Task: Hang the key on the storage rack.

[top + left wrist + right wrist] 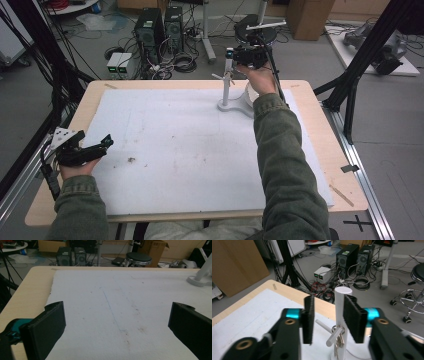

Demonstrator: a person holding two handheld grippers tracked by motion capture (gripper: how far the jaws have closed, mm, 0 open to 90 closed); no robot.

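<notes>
**Black jaws astride the white post, left gripper idle at the near edge**

Black and ribbed, the pads of the right gripper (327, 320) stood apart, with the top of the white post (341, 305) between them, closer to the right-hand pad; whether that pad touched it I could not tell. A ring of keys (339, 336) hung from a peg (335, 337) that stuck out of the post just below the jaws, and a second peg angled off to the other side. From above, the right gripper (239, 55) was up at the far edge of the table, level with the head of the post (227, 80), whose round base (235, 105) sat on the white mat (190, 150) near its far edge. Beyond that edge the floor dropped away to computer towers (160, 27), tangled cables and a stool (255, 27).

The left gripper (97, 148) lay low at the near left, at the mat's left border, its jaws wide open and holding nothing. Ahead of it the mat (120, 302) ran bare and lightly stained across to the stand's base (197, 281), well apart from it. Pale wood of the table (322, 125) showed as a strip round the mat on every side.
</notes>
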